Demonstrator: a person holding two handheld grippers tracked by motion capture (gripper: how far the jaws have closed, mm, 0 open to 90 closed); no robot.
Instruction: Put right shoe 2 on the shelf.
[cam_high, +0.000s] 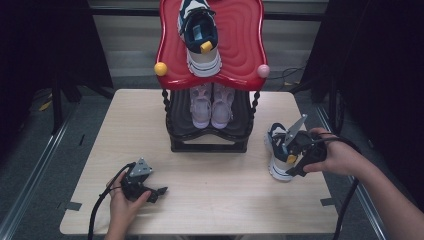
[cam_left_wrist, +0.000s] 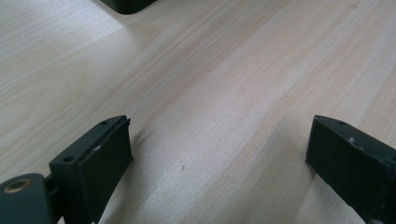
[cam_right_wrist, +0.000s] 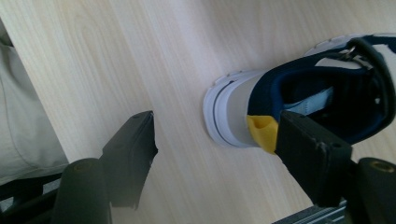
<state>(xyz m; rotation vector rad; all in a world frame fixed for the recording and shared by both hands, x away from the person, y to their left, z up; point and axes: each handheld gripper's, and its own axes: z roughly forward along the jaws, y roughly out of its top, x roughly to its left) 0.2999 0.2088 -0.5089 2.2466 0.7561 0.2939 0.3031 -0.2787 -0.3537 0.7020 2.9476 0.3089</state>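
Sneaker (cam_high: 279, 152): navy upper, white and grey heel and sole, a yellow pull tab at the back. It stands on the table (cam_high: 210, 200) near the right edge, beside the shoe rack (cam_high: 210, 135), heel toward the person. In the right gripper view the sneaker (cam_right_wrist: 299, 102) shows its open navy collar and pale lining, with the yellow tab right at the tip of one jaw.

Right claw (cam_high: 295, 157) sits at the heel of the sneaker. Its jaws stand spread: one jaw is over the collar beside the tab, the other is out over bare table, clear of the shoe. Whether the near jaw touches the tab I cannot tell; the pads do not pinch the shoe.

Left claw (cam_high: 159, 191) lies low over the table near the front left, well apart from the sneaker. In the left gripper view its jaws are wide apart with only wood between them.

On the rack, a matching sneaker (cam_high: 200, 35) stands on the red top shelf (cam_high: 240, 45), and a pink pair (cam_high: 212, 105) on the dark lower shelf.
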